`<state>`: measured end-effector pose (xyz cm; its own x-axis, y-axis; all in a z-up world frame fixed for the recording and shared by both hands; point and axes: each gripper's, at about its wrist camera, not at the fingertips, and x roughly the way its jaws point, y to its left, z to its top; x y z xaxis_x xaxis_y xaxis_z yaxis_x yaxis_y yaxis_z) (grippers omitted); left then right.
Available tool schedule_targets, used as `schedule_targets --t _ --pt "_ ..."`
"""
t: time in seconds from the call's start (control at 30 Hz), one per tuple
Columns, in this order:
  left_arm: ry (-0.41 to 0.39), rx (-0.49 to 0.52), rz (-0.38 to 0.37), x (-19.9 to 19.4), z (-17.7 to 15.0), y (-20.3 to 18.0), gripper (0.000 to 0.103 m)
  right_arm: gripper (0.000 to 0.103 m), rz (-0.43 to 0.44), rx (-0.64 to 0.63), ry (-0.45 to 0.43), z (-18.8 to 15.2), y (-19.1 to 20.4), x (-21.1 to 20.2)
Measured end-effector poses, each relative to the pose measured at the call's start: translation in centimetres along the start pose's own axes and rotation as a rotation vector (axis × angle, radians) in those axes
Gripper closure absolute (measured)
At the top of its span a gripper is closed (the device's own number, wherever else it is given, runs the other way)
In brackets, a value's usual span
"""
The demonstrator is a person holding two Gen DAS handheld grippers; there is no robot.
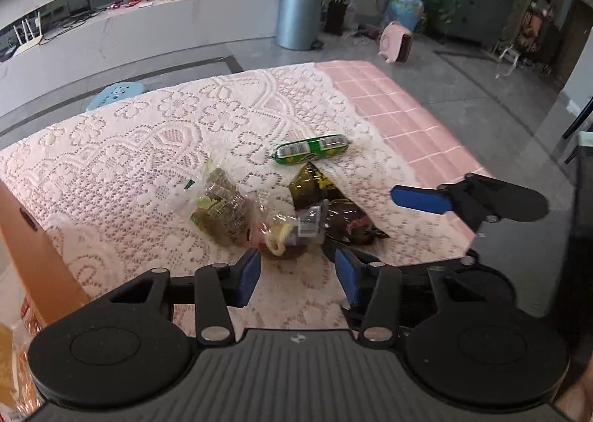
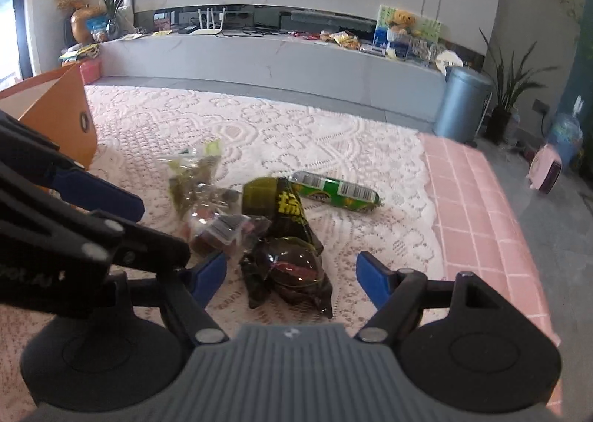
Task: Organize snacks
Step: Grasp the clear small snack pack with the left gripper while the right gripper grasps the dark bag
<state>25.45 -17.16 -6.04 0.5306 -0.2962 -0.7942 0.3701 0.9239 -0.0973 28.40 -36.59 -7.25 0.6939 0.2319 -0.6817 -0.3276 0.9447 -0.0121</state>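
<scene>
A small heap of snacks lies on the lace-covered table [image 1: 155, 132]. It holds a green sausage pack [image 1: 313, 149], a clear bag of green bits [image 1: 218, 207], a clear bag of brown and red pieces [image 1: 289, 233] and two dark packets [image 1: 315, 188]. My left gripper [image 1: 298, 277] hovers open just before the brown-piece bag, with nothing between its pads. In the right wrist view my right gripper [image 2: 292, 277] is open. The glossy dark packet [image 2: 292, 270] lies between its fingers without touching either pad. The green sausage pack [image 2: 337, 194] lies behind.
An orange box [image 2: 63, 114] stands at the table's left side, close to the left gripper's finger [image 2: 100, 195]. The table's pink checked edge [image 2: 481, 207] drops to the floor on the right. A blue-grey bin [image 2: 463, 103] and a long low cabinet [image 2: 259, 58] stand beyond.
</scene>
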Motion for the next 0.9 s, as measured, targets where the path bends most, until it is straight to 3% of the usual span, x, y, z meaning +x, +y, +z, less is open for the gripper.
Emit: schedule_targets --t 0.13,0.33,0.5,0.63,0.8,0.9 --pt "0.026 0.033 0.031 1.7 0.6 -0.4 0.045 0.030 0.009 -0.010 -0.005 -0.4 -0.3 0.9" --pt "0.046 -0.017 0.036 3.6 1.0 0.5 0.045 0.032 0.014 -0.005 -0.005 -0.6 -0.3 1.9" --pt "0.055 -0.026 0.046 4.7 1.2 0.7 0.038 0.034 0.016 -0.007 0.012 -0.8 -0.1 2.8" --pt "0.040 -0.023 0.054 4.9 1.2 0.5 0.038 0.040 0.015 -0.060 0.004 -1.1 0.7 2.7" --pt "0.007 -0.005 0.081 5.0 0.9 0.4 0.055 0.050 0.006 -0.046 0.010 -1.0 0.8 2.5" --pt "0.000 -0.051 0.058 4.6 0.8 1.0 0.057 0.051 -0.005 -0.014 0.001 -0.8 0.3 2.1"
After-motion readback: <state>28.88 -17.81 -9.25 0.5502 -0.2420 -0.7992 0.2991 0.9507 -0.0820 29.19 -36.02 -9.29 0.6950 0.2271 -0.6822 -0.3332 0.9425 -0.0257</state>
